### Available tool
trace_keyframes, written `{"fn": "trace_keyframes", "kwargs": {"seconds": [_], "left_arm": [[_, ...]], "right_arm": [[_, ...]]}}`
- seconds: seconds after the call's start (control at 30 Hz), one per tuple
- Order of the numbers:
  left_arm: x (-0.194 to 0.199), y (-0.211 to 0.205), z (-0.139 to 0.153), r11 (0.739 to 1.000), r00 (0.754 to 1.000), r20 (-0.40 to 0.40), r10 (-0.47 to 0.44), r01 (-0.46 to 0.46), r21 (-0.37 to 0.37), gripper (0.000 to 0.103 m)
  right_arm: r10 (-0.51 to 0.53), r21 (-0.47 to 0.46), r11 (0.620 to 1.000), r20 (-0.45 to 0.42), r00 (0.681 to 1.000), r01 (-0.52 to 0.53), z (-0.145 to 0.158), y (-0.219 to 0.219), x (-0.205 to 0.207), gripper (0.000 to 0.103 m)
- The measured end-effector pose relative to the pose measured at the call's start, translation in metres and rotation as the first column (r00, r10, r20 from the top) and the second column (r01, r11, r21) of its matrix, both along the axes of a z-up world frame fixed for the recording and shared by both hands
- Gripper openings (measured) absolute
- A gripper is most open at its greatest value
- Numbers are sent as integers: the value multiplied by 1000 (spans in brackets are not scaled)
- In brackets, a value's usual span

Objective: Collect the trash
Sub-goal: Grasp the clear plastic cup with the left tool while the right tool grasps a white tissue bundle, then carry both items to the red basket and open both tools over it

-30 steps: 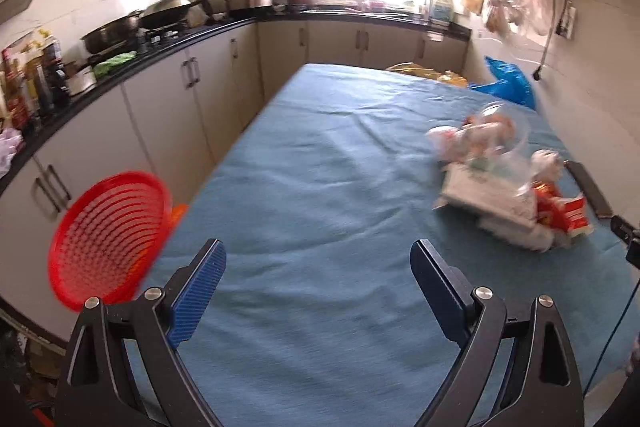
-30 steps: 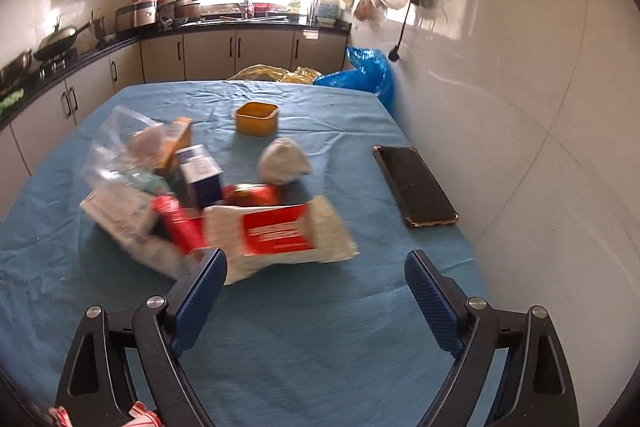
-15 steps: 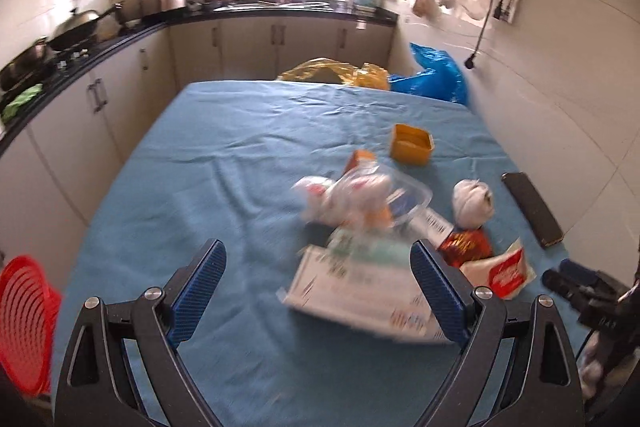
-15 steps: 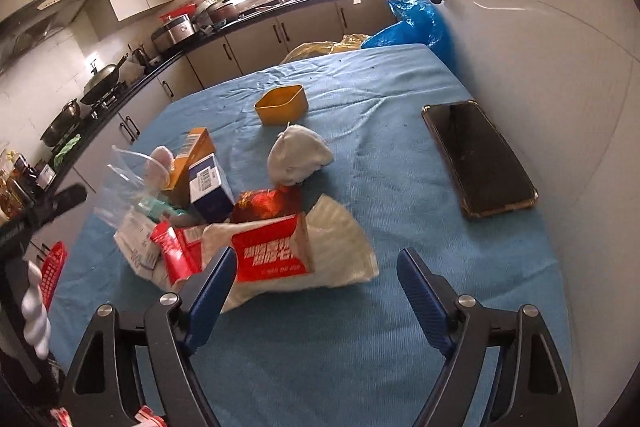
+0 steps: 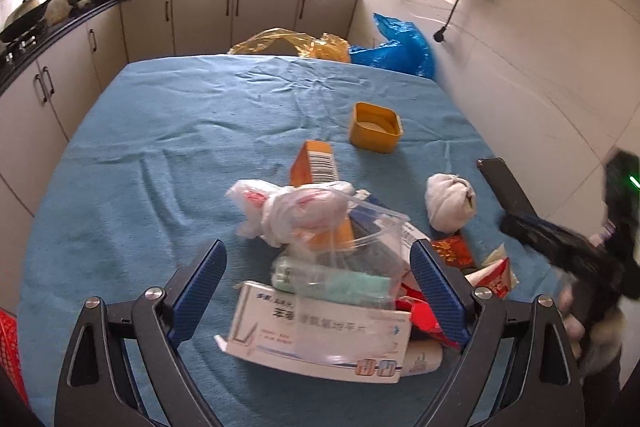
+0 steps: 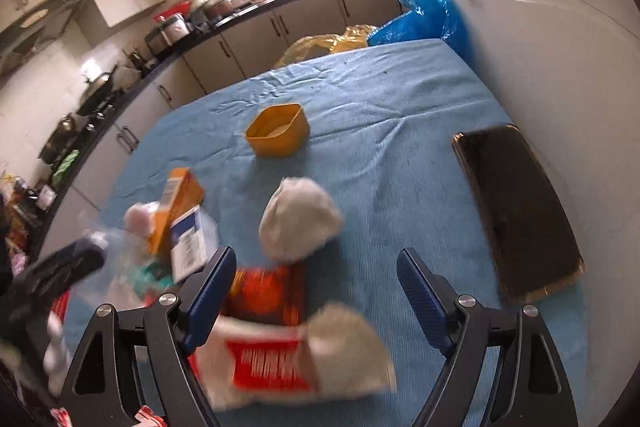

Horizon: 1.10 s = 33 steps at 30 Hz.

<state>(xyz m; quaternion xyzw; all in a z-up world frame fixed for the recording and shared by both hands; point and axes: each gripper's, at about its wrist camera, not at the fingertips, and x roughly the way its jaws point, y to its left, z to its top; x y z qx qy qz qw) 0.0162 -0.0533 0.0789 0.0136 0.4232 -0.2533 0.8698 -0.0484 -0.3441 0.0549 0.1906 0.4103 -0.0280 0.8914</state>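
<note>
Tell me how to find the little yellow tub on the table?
Look at the blue-covered table. Past the trash pile, toward the far end, a small yellow tub sits upright by itself. It is the only open, empty container, apart from the pile, with the white crumpled wad nearer to you.

1. Left gripper [image 5: 318, 281] — black skeletal frame with triangular cutouts, blue textured finger pads [image 5: 199, 291], silver screws.
2. Right gripper [image 6: 316, 291] — identical build; blue pads [image 6: 424, 301], lower frame.

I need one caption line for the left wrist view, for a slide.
Left gripper, jaws closing, frames a white medicine box in a trash pile on the blue tablecloth; nothing gripped yet.
</note>
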Motion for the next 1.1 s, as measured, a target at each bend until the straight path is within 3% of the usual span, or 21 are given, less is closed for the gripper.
{"fn": "trace_keyframes", "kwargs": {"seconds": [0.03, 0.1, 0.13, 0.17, 0.27, 0.37, 0.63, 0.87, 1.03, 1.1], "left_arm": [[0, -2, -1, 1000, 1000, -11, -12, 12, -1, 78], [2, -9, -7, 999, 998, -48, -34, 34, 11, 44], [2, -11, -9, 999, 997, -63, -40, 41, 13, 43], [1, -10, -9, 999, 997, -59, -42, 42, -2, 41], [-1, -6, -4, 999, 998, -58, -28, 27, -20, 39], [-7, -1, 2, 999, 999, -39, -14, 13, -37, 38], [-42, 36, 29, 993, 999, 13, 35, -33, -110, 38], [-79, 120, 51, 975, 986, 43, 159, -150, -161, 38], [-96, 199, 52, 939, 940, 79, 333, -323, -115, 38], [-103, 238, 47, 907, 904, 89, 419, -412, -86, 38]], "right_arm": [[-2, -9, 1000, -14, 1000, 2, -3, 0, 10, 86], [-10, -33, 999, -36, 999, 9, -9, 3, 26, 86], [-8, -37, 999, -46, 999, 6, -12, 4, 33, 84], [-6, -37, 999, -58, 998, 3, -15, 5, 38, 74], [9, 31, 1000, -77, 997, -6, -24, 3, 43, 39], [5, 46, 999, -58, 998, -3, -20, 3, 37, 30], [-10, 32, 999, 42, 999, 9, 22, 11, -1, 27], [102, 31, 994, 111, 989, -106, 58, 66, -24, 27], [271, 27, 961, 104, 957, -275, 59, 151, -22, 27], [335, 29, 940, 97, 937, -339, 56, 186, -18, 27]]}}
